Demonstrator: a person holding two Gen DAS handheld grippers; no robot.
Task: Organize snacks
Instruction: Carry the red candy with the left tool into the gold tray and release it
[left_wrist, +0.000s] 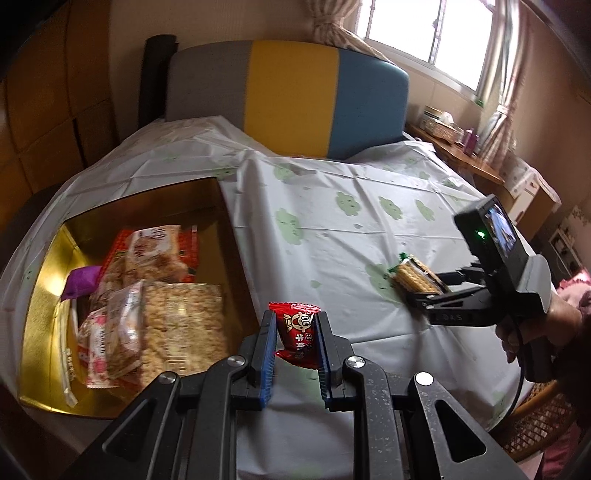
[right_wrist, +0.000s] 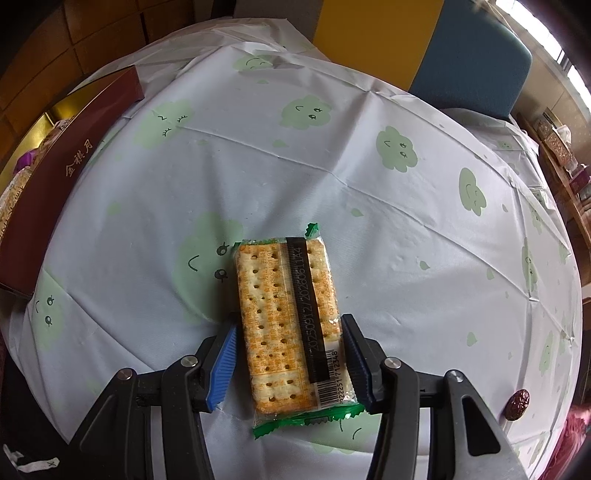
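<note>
Red candy (left_wrist: 297, 334) sits pinched upright in the left gripper (left_wrist: 295, 354), just right of the gold box (left_wrist: 48, 295) (already holding snack packs). The cracker pack (right_wrist: 284, 325) lies on the tablecloth (right_wrist: 369, 184), long axis along the right gripper (right_wrist: 290, 363), whose fingers straddle it, grip uncertain.

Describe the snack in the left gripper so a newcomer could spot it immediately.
On the cloud-print tablecloth, just right of the gold-lined box of cracker packs, the left gripper pinches a small red candy. It is the only red wrapper outside the box, printed with a cartoon face.
</note>
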